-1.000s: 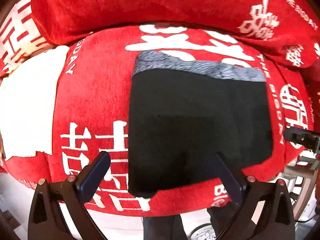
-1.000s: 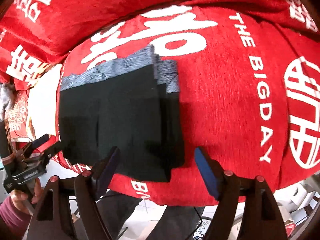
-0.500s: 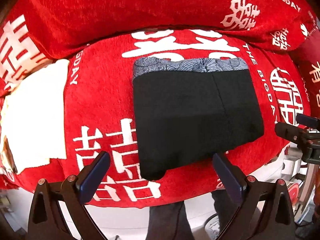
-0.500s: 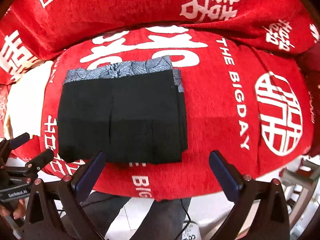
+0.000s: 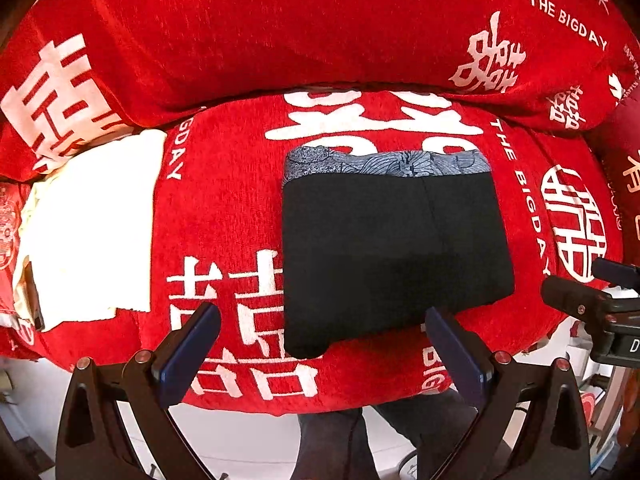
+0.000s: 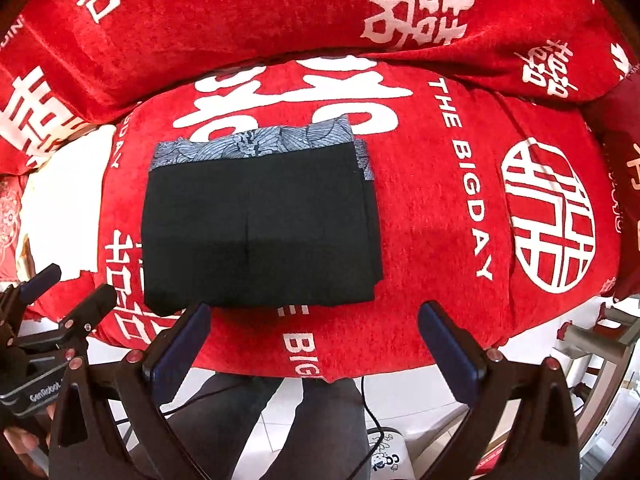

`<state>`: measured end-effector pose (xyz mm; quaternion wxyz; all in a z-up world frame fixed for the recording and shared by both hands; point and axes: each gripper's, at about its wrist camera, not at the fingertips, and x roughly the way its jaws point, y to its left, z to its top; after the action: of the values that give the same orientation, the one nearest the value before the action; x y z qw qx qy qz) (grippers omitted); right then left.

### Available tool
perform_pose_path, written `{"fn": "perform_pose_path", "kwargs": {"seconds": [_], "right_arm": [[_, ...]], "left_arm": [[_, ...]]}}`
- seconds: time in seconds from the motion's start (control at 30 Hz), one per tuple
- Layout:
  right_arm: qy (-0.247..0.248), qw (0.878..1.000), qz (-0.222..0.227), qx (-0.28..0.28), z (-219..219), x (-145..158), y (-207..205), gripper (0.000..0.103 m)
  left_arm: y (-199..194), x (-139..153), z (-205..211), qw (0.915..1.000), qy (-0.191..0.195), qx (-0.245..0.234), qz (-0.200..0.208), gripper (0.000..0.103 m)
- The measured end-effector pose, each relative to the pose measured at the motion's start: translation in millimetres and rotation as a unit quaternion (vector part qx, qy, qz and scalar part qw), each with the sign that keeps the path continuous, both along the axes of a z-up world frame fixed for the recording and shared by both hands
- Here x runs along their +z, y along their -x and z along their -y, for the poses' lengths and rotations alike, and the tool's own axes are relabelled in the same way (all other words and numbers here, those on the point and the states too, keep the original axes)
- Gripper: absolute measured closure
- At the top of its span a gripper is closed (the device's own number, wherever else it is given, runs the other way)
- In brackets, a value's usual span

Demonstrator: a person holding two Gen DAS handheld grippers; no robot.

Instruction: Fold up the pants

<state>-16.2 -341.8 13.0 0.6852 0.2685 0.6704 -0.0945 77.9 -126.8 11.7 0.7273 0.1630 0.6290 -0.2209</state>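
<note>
Black pants with a grey patterned waistband [image 6: 260, 216], folded into a compact rectangle, lying flat on the red plush seat cushion printed with white characters [image 6: 432, 208], waistband edge toward the backrest, layered edges stacked along the right side in the right wrist view. Same bundle in the left wrist view [image 5: 392, 248], near corner close to the cushion's front edge. Left gripper [image 5: 320, 340] wide open, nothing between its dark blue pads, hanging above the front of the cushion and pointing down. Right gripper [image 6: 312, 340] likewise spread wide and empty, having just finished opening its jaws with no cloth between them. Both clear of the fabric, not touching it. Off to the left, a cream-white cloth [image 5: 92, 224] lying on the same seat, well apart from the pants. Below the cushion edge, legs in dark trousers [image 6: 280, 420] and pale floor tiles. By the look of it, folding essentially done: last fold laid, release complete, hands drawn away. Next move, if any, probably only a tidy-up: squaring the slightly offset layers on the right side, or pressing the bundle flat, calling for a light touch so as not to drag the top layer askew. Otherwise, nothing left but retreat.
</note>
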Motion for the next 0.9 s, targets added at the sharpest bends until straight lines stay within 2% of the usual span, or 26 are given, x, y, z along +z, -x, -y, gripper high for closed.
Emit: {"fn": "perform_pose_path", "kwargs": {"seconds": [0.43,0.9], "right_arm": [[0.018,1.000,0.013,0.019,9.3,10.4,11.7,0.000],[0.021,0.999,0.016,0.027,7.8,9.0,21.0,0.000]], "left_arm": [[19.9,11.1,6.6,0.9989,-0.027,0.036,0.011,0.000],[33.7,14.1,15.7,0.9984,-0.041,0.035,0.017,0.000]]}}
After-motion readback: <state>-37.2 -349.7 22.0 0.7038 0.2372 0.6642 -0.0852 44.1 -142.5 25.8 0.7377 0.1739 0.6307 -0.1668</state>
